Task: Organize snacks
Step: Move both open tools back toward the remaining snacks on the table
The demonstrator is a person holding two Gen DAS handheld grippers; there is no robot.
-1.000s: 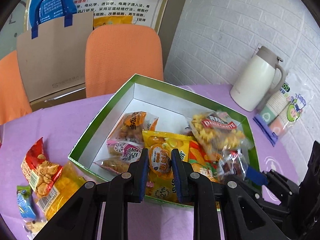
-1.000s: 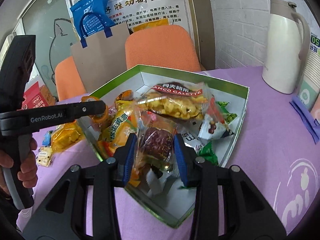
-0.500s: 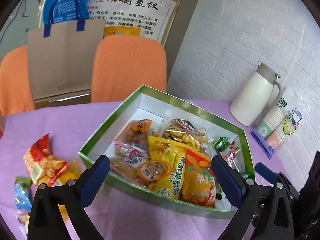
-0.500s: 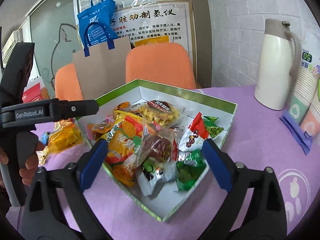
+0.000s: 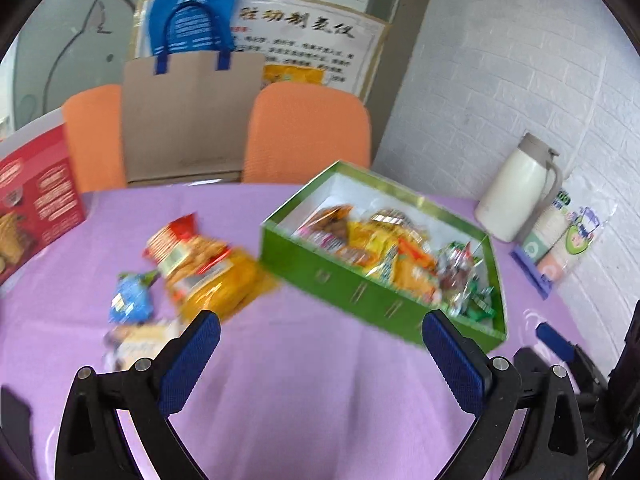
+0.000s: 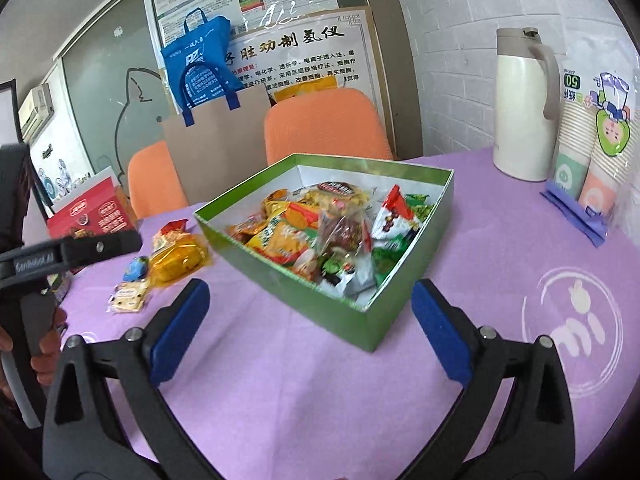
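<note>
Purple-clothed desk (image 6: 500, 264): both grippers, left gripper (image 5: 320, 354) and right gripper (image 6: 310, 322), are held wide open and empty; loose snack packets (image 5: 204, 268) beside green box (image 6: 320, 292) are to be collected next.

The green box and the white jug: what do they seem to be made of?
The green box looks like glossy printed cardboard: thin straight walls, sharp folded corners, white inside. The white jug has a smooth, softly shiny body, perhaps coated metal or plastic; its beige lid and handle look like plastic.
</note>
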